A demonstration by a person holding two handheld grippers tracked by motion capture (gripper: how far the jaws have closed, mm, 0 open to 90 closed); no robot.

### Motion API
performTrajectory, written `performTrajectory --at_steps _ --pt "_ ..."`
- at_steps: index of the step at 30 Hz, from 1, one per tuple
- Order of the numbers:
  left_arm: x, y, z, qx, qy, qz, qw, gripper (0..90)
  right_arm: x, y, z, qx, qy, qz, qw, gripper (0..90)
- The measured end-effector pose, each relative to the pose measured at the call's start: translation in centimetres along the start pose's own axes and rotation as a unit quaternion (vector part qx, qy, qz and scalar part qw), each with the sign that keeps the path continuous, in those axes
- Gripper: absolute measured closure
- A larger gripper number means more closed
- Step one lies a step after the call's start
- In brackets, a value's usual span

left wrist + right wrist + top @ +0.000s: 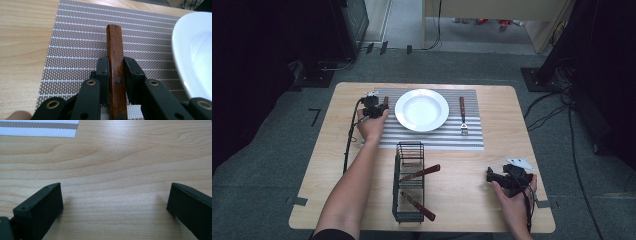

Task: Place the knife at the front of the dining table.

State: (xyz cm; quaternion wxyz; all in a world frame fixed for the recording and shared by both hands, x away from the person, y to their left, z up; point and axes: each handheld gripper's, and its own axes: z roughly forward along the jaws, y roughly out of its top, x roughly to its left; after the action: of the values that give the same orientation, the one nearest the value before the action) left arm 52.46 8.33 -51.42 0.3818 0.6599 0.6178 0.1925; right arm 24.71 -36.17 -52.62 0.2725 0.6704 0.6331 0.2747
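My left gripper point(374, 106) point(116, 67) is over the striped placemat point(432, 137) point(75, 37), just left of the white plate point(421, 110) point(195, 50). It is shut on the wooden handle of a utensil point(385, 101) point(115, 50). The handle points away from me and lies low over the mat; the utensil's head is hidden under the gripper. A fork point(463, 116) with a wooden handle lies on the mat right of the plate. My right gripper point(490, 175) point(115, 202) rests low at the table's front right, open, with bare wood between its jaws.
A black wire caddy point(396, 170) stands in front of the mat at the table's middle. Two wooden-handled utensils point(419, 173) point(418, 205) lie slanted in it. A corner of the placemat point(37, 128) appears far ahead of the right gripper. Cables trail over the floor to the right.
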Motion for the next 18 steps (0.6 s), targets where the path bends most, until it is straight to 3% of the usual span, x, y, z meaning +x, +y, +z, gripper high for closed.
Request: performTrajectory --at_steps 8,12,16,18 --pt "0.0 0.3 0.3 0.004 -0.001 -0.006 1.0000 76.0 0.0 0.0 0.0 0.000 0.000 0.000 1.0000 0.0" --pt "0.3 0.3 0.3 -0.011 -0.021 0.000 0.9997 61.6 0.0 0.0 0.0 0.000 0.001 -0.001 1.0000 0.0" --pt "1.0 0.6 -0.7 -0.022 -0.028 -0.009 0.9993 57.8 0.0 0.0 0.0 0.001 0.001 0.000 1.0000 0.0" --pt "1.3 0.7 -1.3 -0.020 -0.027 0.001 0.9994 57.9 0.0 0.0 0.0 0.000 0.002 -0.002 1.0000 0.0"
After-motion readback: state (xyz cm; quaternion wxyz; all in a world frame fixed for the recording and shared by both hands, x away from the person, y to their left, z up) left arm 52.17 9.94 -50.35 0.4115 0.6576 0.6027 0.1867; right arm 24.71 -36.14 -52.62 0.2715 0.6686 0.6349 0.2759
